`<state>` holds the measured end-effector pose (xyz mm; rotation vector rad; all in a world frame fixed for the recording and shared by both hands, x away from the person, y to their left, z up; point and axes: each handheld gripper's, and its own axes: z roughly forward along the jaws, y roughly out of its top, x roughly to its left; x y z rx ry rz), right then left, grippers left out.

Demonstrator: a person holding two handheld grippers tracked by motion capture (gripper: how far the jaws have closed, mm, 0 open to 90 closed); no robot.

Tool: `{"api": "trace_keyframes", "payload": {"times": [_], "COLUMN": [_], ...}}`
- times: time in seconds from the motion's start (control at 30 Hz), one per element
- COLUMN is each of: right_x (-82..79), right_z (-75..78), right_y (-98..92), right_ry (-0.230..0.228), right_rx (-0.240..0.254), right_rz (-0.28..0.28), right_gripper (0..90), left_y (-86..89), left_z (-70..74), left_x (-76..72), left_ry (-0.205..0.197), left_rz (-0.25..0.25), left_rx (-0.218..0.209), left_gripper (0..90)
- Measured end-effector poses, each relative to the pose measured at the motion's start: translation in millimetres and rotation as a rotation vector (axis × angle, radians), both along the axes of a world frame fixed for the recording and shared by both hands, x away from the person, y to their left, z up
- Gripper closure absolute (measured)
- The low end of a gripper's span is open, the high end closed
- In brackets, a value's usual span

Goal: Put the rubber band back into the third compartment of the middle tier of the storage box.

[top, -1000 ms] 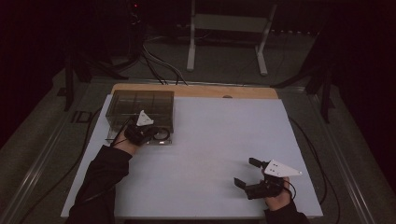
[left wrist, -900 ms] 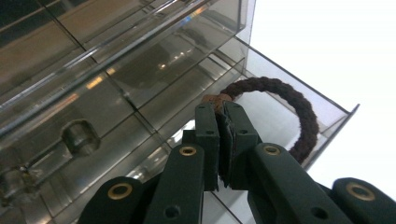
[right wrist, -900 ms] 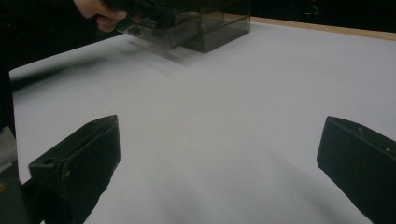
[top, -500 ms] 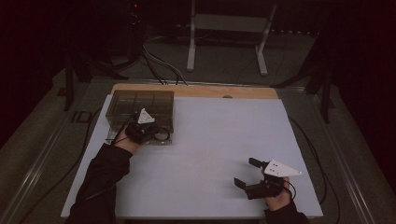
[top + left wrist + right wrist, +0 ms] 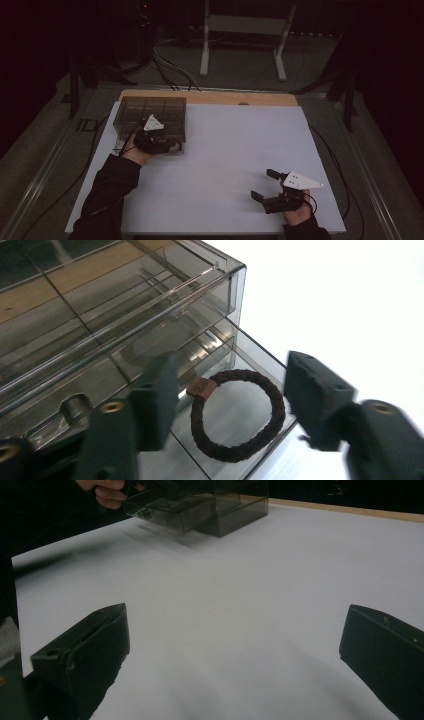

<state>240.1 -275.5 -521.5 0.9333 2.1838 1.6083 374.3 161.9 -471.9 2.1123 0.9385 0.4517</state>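
A dark brown braided hair tie with a small tan leather tag (image 5: 237, 415) lies flat in the pulled-out drawer (image 5: 250, 370) of a smoky transparent plastic organiser box (image 5: 150, 116), and everything here is best placed from that box. The drawer juts from the box's near face, toward the person, and the ring rests on its clear floor close to its front wall. The left gripper (image 5: 230, 405) hangs right over it, looking down so that the ring sits between the two black jaws; these have just been opening and now stand apart on either side of the hair tie, pressing on nothing. The hair tie looks let go, not held. Being a ring, it has no long axis to line up with. The left hand (image 5: 131, 154) is at the drawer front. The right gripper (image 5: 265, 186) rests well away from the box, at the near right of the white table top (image 5: 230, 150), its jaws spread wide and empty.
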Motion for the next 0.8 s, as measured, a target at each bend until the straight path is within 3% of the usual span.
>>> {"api": "trace_keyframes", "payload": {"times": [0.17, 0.3, 0.4, 0.57, 0.8], "right_x": [0.2, -0.1, 0.2, 0.8, 1.4], "right_z": [0.1, 0.4, 0.2, 0.1, -0.1], "right_y": [0.3, 0.3, 0.1, 0.4, 0.2], "right_ry": [0.000, 0.001, 0.002, 0.002, 0.005], "right_rx": [0.001, 0.005, 0.004, 0.005, 0.009], "right_rz": [0.001, 0.003, 0.001, 0.003, -0.001], "right_gripper": [0.0, 0.0, 0.0, 0.0, 0.0], "left_y": [1.3, 6.1, 10.8, 15.9, 27.6], "left_z": [6.7, 11.2, 14.1, 19.4, 25.7], "left_x": [-3.4, -8.6, -12.7, -22.5, -35.7], "left_ry": [0.018, 0.022, 0.032, 0.017, -0.028], "left_rz": [0.049, 0.052, 0.061, 0.072, 0.048], "left_rx": [-0.036, -0.068, -0.087, -0.104, -0.135], "left_gripper": [18.5, 14.2, 4.3, 1.6, 0.3]}}
